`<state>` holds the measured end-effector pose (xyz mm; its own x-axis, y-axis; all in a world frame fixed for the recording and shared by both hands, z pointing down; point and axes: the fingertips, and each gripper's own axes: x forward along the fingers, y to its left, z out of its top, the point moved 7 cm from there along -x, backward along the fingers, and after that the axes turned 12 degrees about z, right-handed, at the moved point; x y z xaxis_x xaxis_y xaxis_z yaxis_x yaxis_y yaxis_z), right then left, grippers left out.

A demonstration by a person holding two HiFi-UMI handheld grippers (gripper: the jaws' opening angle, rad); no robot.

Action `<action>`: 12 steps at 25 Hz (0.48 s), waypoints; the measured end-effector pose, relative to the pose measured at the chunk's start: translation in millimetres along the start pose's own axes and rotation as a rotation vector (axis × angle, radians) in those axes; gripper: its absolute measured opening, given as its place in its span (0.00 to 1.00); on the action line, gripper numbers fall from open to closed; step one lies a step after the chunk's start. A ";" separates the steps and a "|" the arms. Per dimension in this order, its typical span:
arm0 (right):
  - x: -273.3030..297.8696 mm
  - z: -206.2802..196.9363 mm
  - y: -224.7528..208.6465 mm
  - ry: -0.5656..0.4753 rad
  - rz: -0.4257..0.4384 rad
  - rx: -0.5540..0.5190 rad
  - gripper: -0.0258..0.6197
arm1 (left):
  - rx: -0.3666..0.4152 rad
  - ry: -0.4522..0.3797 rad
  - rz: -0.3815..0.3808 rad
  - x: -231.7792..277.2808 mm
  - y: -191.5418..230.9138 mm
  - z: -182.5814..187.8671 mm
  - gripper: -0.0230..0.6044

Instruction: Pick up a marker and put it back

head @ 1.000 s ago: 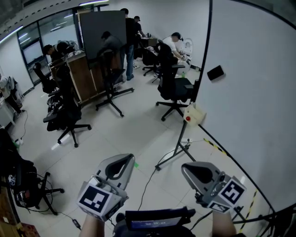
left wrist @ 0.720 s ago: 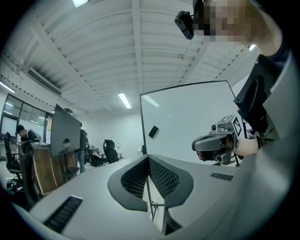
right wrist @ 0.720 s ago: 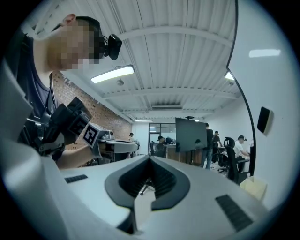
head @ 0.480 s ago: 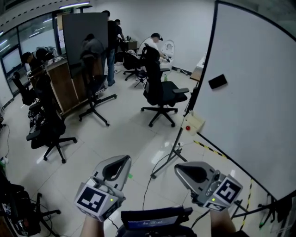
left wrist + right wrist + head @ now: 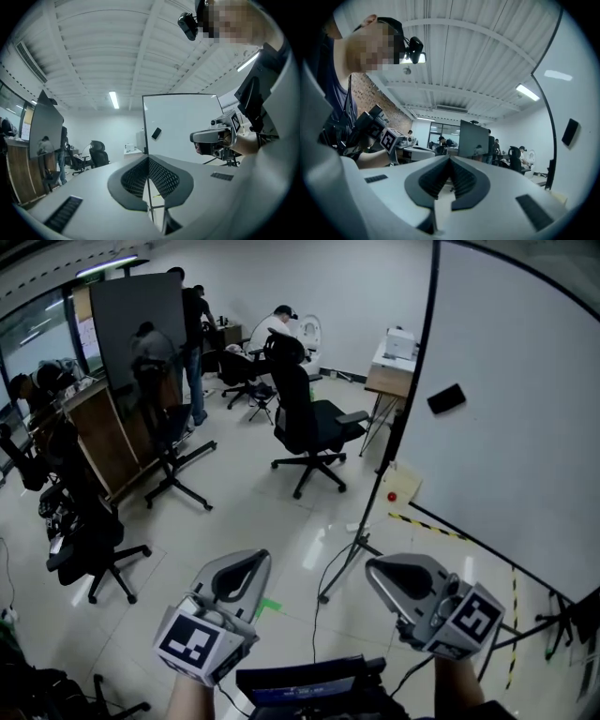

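The white, smooth-faced whiteboard (image 5: pixel 525 427) with a thin black frame fills the right side of the head view, standing on a black metal tube stand (image 5: pixel 361 540). The pale, glossy tiled floor (image 5: pixel 253 521) takes up the centre and carries a strip of yellow-and-black hazard tape (image 5: pixel 427 524) at the board's foot. A flat, matt dark grey panel (image 5: pixel 136 324) stands upright at upper left, with several people beside it. A black mesh-backed swivel chair (image 5: pixel 305 423) on a five-star base sits at upper centre. A small wood-topped desk (image 5: pixel 389 379) stands just left of the board's edge, at upper centre-right.

The marker cannot be located in any view. The only item seen on the board is a small black rectangular block (image 5: pixel 446 397), tilted, its long axis rising from lower left to upper right.

The left gripper (image 5: pixel 248 563) and right gripper (image 5: pixel 389 579), both grey moulded plastic with ribbed black pads, are held side by side at the bottom of the frame, pointing level and away from the person, well apart from the board. Left gripper view: jaws together, nothing between them. Right gripper view: jaws together, nothing between them. A bare forearm shows behind each marker cube.
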<state>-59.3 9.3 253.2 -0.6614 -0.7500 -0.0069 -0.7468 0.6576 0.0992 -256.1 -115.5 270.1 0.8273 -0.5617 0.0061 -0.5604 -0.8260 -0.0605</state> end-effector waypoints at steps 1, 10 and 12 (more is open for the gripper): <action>2.0 0.9 -3.1 -0.004 -0.012 -0.008 0.06 | 0.004 -0.001 -0.016 4.5 1.0 -0.6 0.04; 0.7 0.3 -46.9 -0.018 -0.006 -0.026 0.06 | -0.006 -0.001 -0.048 53.2 1.6 -6.4 0.04; -1.6 -5.5 -66.3 -0.018 -0.008 -0.022 0.06 | -0.005 0.007 -0.043 70.9 0.3 -4.9 0.04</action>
<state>-8.4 -33.4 252.1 -0.6567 -0.7537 -0.0256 -0.7504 0.6498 0.1209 -197.8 -155.8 275.5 0.8504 -0.5259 0.0155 -0.5245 -0.8497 -0.0547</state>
